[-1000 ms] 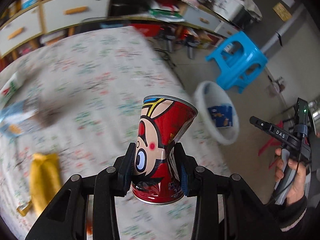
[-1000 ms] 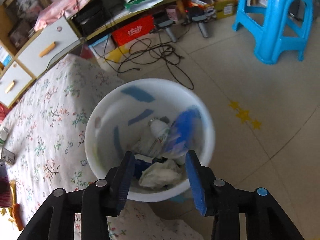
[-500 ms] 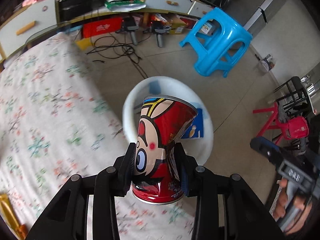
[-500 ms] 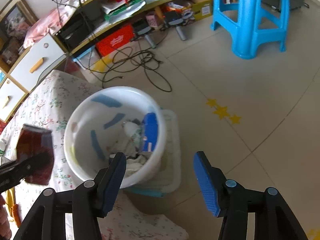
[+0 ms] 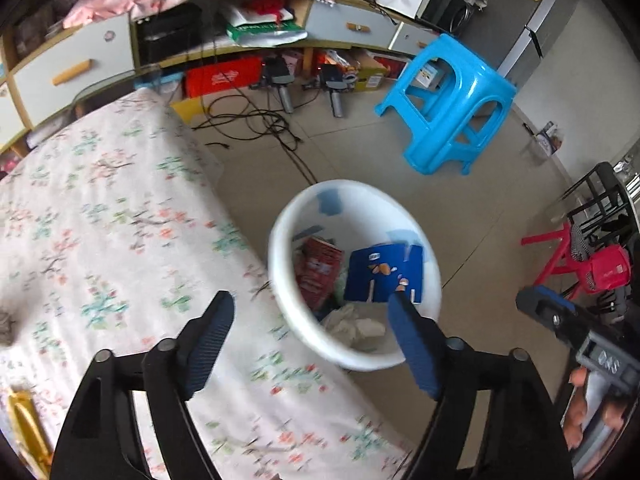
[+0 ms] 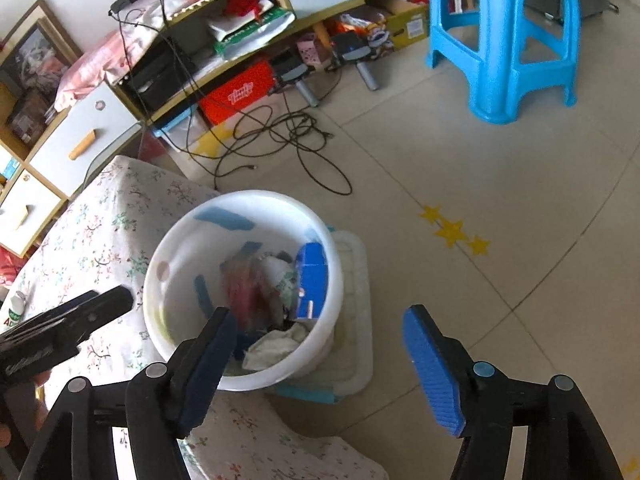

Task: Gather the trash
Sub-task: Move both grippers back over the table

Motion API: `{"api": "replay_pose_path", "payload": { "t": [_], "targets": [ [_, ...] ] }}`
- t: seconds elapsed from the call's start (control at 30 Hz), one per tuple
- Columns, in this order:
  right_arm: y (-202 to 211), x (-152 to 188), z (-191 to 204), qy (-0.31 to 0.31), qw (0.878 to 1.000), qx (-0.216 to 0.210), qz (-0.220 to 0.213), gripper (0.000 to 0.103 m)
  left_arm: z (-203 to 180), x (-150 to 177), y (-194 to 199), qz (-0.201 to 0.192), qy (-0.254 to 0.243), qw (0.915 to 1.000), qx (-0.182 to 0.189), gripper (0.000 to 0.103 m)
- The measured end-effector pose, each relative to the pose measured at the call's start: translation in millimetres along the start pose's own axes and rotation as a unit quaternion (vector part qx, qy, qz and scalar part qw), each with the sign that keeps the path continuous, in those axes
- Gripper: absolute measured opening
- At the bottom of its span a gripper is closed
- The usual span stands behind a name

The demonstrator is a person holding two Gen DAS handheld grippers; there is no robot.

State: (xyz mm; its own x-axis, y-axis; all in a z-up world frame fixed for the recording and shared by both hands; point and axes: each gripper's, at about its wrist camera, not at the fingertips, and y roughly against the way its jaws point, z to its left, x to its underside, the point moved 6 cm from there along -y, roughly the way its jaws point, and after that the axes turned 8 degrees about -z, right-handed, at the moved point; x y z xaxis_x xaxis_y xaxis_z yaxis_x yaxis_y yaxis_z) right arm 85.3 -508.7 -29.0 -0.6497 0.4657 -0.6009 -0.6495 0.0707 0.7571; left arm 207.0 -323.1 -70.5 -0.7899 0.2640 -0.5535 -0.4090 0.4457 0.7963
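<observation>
The white bin (image 5: 280,240) stands on the floor by the table's edge, also seen as bin (image 6: 160,292) in the right wrist view. Inside lie a red cartoon cup (image 5: 320,272), a blue packet (image 5: 384,276) and crumpled white paper (image 5: 356,324). The cup (image 6: 252,292) looks blurred in the right wrist view. My left gripper (image 5: 310,300) hangs above the bin's near rim, jaws opening, with nothing between them. My right gripper (image 6: 320,314) is just right of the bin, jaws opening and empty. A hand holds it at the right edge, right gripper (image 5: 560,320).
A flowered tablecloth (image 5: 100,220) covers the table left of the bin, with a yellow wrapper (image 5: 24,420) on it. A blue stool (image 6: 508,40) and loose cables (image 6: 280,136) are on the floor. A red stool (image 5: 592,264) stands right. A white tray (image 6: 356,280) lies under the bin.
My left gripper swung from over the table to above the bin and let go of the red cup, which now lies in the bin. My right gripper widened and drew back rightward.
</observation>
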Motion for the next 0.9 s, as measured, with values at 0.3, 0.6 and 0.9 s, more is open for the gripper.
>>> {"api": "replay_pose_path", "payload": {
  "t": [0.3,0.6,0.9],
  "targets": [
    [-4.7,3.9,24.4,0.026,1.0,-0.004,0.005,0.079,69.1,23.8,52.2,-0.015,0.014,0.9991,-0.036,0.098],
    [-12.5,15.3,70.7,0.074,0.997,-0.013,0.014,0.082,137.6,56.4,108.3,-0.026,0.035,0.9964,-0.072,0.103],
    [-18.7,37.4,128.8,0.133,0.99,-0.031,0.024,0.084,205.8,100.1,135.0,-0.019,0.065,0.9911,-0.115,0.103]
  ]
}}
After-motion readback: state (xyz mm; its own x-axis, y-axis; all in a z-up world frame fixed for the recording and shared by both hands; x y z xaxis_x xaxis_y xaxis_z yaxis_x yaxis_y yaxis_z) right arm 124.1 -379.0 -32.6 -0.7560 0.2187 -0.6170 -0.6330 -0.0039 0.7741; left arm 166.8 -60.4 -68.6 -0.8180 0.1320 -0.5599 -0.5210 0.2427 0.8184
